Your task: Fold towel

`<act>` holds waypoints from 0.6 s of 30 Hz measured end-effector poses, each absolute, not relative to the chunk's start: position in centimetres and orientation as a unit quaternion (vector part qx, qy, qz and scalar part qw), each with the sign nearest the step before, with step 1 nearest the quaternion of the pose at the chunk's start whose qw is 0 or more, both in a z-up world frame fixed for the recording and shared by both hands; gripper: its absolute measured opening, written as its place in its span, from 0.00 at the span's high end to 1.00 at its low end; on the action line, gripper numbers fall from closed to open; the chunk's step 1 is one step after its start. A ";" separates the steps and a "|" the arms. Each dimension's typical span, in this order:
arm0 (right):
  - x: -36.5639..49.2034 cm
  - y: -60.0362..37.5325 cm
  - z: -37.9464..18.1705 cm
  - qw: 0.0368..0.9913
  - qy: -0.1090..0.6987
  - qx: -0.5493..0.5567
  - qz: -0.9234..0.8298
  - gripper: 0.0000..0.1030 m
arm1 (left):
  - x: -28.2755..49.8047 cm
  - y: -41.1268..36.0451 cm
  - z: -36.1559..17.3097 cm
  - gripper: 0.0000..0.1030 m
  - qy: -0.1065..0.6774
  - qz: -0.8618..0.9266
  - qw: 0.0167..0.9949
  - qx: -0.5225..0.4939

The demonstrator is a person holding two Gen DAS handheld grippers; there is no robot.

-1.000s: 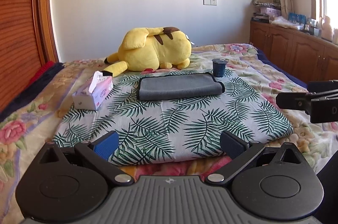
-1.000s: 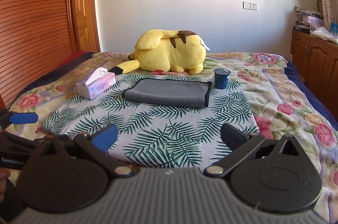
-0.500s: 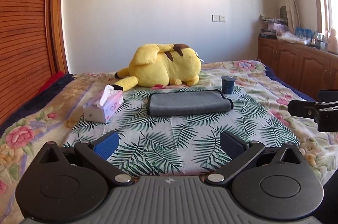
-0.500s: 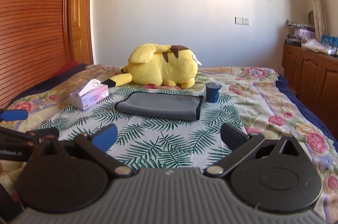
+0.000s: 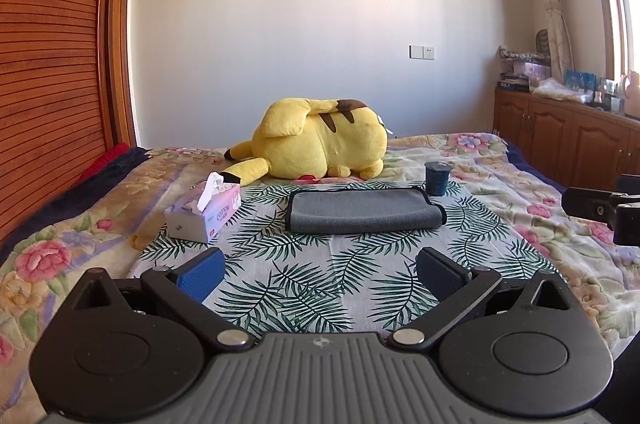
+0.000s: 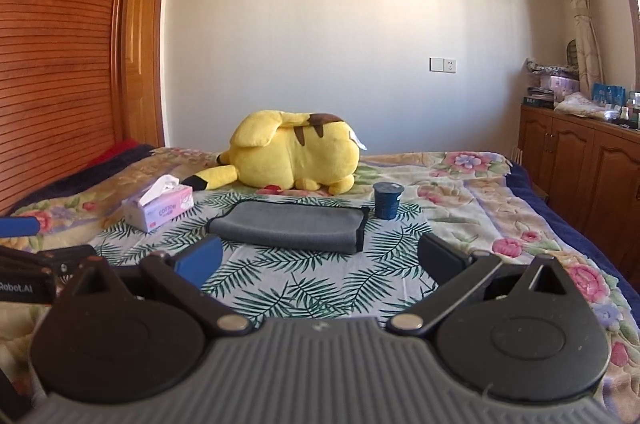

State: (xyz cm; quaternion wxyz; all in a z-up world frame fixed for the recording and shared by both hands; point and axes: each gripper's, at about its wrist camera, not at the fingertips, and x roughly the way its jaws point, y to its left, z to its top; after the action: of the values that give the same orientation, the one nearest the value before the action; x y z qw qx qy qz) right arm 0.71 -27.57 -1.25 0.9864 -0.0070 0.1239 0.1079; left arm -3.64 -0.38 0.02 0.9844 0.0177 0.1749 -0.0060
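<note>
Towel: grey rectangular microfibre towel with black edging (image 5: 365, 211) lies flat on the palm-leaf printed cloth (image 5: 320, 276), centre of the bed, well apart from both tools.
Towel condition: appears already folded into a narrow layered strip; layer count cannot be determined.
Left gripper (image 5: 320, 270): fingers spread wide, nothing between them, held near the front edge of the cloth.
Right gripper (image 6: 320, 260): fingers spread wide, nothing held, level with the left one.
Progress: judged complete or nearly so; whether a further fold is intended cannot be told.
Neighbours: pink cardboard tissue box (image 5: 204, 214) left of the towel; dark blue plastic cup (image 5: 438, 177) at its far right corner; yellow plush toy (image 5: 320, 143) beyond it.
Obscured: near portion of the cloth hidden behind the gripper bodies; towel underside and far edge hard to make out.
</note>
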 end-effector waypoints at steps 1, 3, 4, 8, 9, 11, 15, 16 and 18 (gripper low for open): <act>0.7 -27.6 -1.2 0.987 0.123 -0.007 0.107 0.00 | -3.7 -0.4 0.0 0.16 0.174 -0.006 0.985 0.017; 0.7 -27.6 -1.2 0.987 0.123 -0.006 0.106 0.00 | -3.7 -0.3 0.1 0.16 0.173 -0.006 0.985 0.016; 0.7 -27.6 -1.3 0.987 0.123 -0.007 0.106 0.00 | -3.7 -0.3 0.0 0.16 0.173 -0.005 0.985 0.016; 0.7 -27.5 -1.3 0.987 0.121 -0.009 0.106 0.00 | -3.7 -0.3 0.0 0.16 0.174 -0.005 0.985 0.018; 0.7 -27.5 -1.3 0.987 0.121 -0.009 0.107 0.00 | -3.7 -0.3 0.0 0.16 0.174 -0.005 0.985 0.018; 0.6 -27.4 -1.3 0.987 0.121 -0.010 0.106 0.00 | -3.7 -0.3 0.0 0.16 0.174 -0.006 0.984 0.018; 0.6 -27.4 -1.3 0.987 0.121 -0.010 0.106 0.00 | -3.8 -0.3 -0.1 0.16 0.175 -0.006 0.984 0.021; 0.6 -27.4 -1.3 0.987 0.121 -0.010 0.106 0.00 | -3.8 -0.4 -0.1 0.16 0.175 -0.006 0.984 0.023; 0.6 -27.4 -1.3 0.987 0.121 -0.009 0.106 0.00 | -3.8 -0.4 -0.2 0.16 0.176 -0.007 0.984 0.023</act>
State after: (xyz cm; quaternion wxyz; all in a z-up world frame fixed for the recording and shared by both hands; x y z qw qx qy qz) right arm 0.62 -27.41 -1.33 0.9869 -0.0095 0.1213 0.1064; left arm -3.79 -0.36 -0.17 0.9842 0.0230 0.1757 -0.0070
